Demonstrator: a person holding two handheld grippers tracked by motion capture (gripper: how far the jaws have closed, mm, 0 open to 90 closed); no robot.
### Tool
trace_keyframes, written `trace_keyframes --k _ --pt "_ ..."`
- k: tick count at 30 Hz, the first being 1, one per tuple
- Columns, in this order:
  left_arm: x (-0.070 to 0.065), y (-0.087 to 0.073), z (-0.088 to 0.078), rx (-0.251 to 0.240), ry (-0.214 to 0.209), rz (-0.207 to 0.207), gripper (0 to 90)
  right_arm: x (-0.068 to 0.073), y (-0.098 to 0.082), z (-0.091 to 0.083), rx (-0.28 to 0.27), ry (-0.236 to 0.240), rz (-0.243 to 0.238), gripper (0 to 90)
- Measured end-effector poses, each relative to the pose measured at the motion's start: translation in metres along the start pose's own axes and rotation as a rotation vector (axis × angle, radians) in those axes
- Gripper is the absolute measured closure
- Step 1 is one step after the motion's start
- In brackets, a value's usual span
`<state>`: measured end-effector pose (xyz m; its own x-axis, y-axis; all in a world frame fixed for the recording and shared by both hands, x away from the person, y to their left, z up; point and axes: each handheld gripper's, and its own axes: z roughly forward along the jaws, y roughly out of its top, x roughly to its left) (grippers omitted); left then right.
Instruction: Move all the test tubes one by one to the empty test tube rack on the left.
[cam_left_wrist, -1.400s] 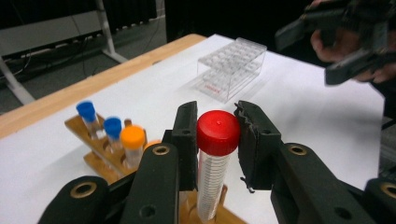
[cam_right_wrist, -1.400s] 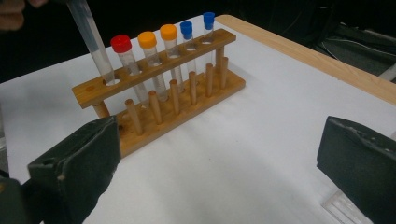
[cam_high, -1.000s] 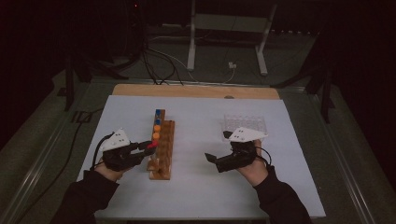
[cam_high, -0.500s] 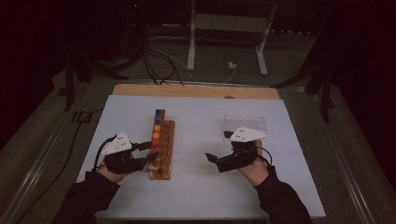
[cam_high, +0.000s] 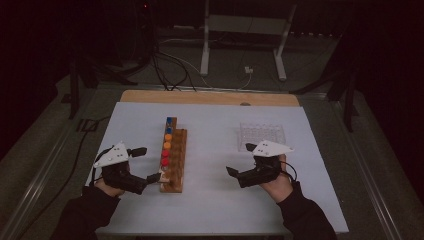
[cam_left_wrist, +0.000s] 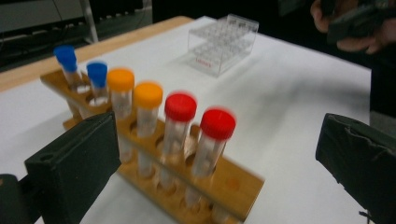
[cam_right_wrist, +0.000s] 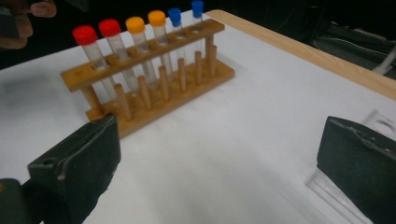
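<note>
High view: A person at a white-covered table (cam_high: 210, 205) works a wooden test-tube rack (cam_high: 175, 162) with hand-held tongs. The rack lies left of centre, its long axis running away from the person, toward the table's far edge. Six capped tubes stand upright in one row along it: two red nearest the person, two orange, two blue farthest. The left tongs (cam_high: 150, 165) sit just beside the rack's near end, level with the red-capped tubes (cam_high: 164, 157); their jaws have just been opening and now stand wide, with nothing pinched between them. The right tongs (cam_high: 239, 161) hover well apart from the rack, pointing toward it, near a clear plastic tube tray (cam_high: 262, 133) on the right.

Left gripper view: Both black jaws are spread to the edges of the frame. The nearest red-capped tube (cam_left_wrist: 211, 142) stands in its hole between them, untouched, cap up and body vertical. It looks like the release step: a red tube apparently set in the rack and let go. The next move probably calls for drawing the tongs back without knocking the row.

Right gripper view: These jaws too stand wide apart and empty over bare table. The rack (cam_right_wrist: 154, 88) runs diagonally across the upper frame, red caps at the left end and blue at the right. Part of the clear tray (cam_right_wrist: 341, 196) shows beside the right-hand jaw. Any transfer to that tray would need a square grip on a tube.
</note>
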<state>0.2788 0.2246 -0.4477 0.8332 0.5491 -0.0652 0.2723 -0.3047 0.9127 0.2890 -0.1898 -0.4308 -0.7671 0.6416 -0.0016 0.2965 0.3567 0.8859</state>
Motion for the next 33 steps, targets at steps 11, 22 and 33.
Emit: trace_keyframes --k 11,22,33 --pt "0.007 -0.031 0.001 0.04 -0.007 -0.047 0.5 -0.006 -0.018 -0.004 -0.002 -0.027 0.009 0.0" --pt "0.005 -0.056 0.006 0.067 0.041 -0.081 0.6 -0.014 -0.042 -0.011 0.01 -0.038 0.02 0.0" --pt "0.009 -0.058 0.0 0.007 0.095 -0.109 0.6 -0.014 -0.043 -0.006 0.033 -0.009 0.015 0.0"
